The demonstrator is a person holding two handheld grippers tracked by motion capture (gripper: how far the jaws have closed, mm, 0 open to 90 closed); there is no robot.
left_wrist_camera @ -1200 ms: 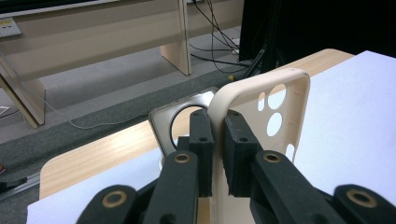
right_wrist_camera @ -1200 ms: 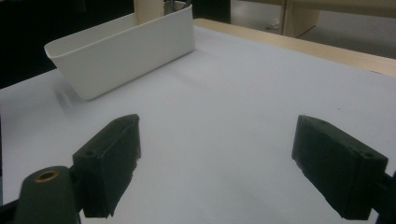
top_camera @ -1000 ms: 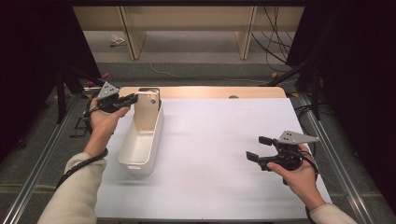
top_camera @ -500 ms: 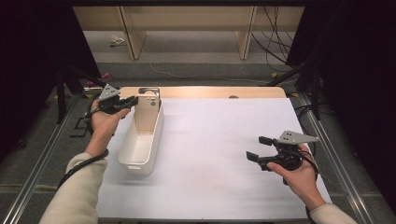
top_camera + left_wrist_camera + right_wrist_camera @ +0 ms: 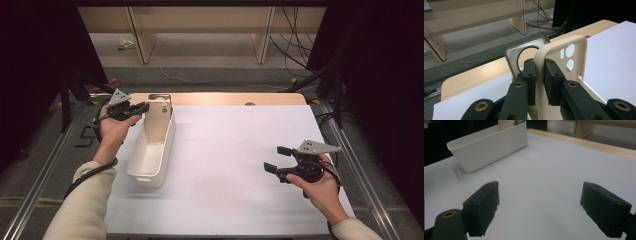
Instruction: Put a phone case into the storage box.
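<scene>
On the tabletop: a white sheet covers most of the wooden tabletop (image 5: 220,98); a strip of bare wood shows along the far edge.
White tub: a long white tub (image 5: 150,155) sits on the left part of the sheet, with one short end near the person and the other at the far edge.
Phone case: a cream phone case (image 5: 564,56) stands upright at the far end of the tub. It has round and oval camera holes near its top. In the high view it shows as a tan piece (image 5: 158,122) rising above the tub's rim.
Second case: a clear case with a dark ring on it (image 5: 524,53) stands just behind the cream one, at the far end of the tub.
Left claw: the left claw (image 5: 539,81) has its two black pads on each side of the cream case's edge, very close to it. The jaws have just been opening a little, with the case between them. In the high view this claw (image 5: 137,107) is at the far left, beside the tub's far end.
Right claw: the right claw (image 5: 275,161) is wide and holds nothing. It hangs over the sheet at the near right, well apart from the tub.
Writing: no words or brand marks can be read on the cases or the tub.
</scene>
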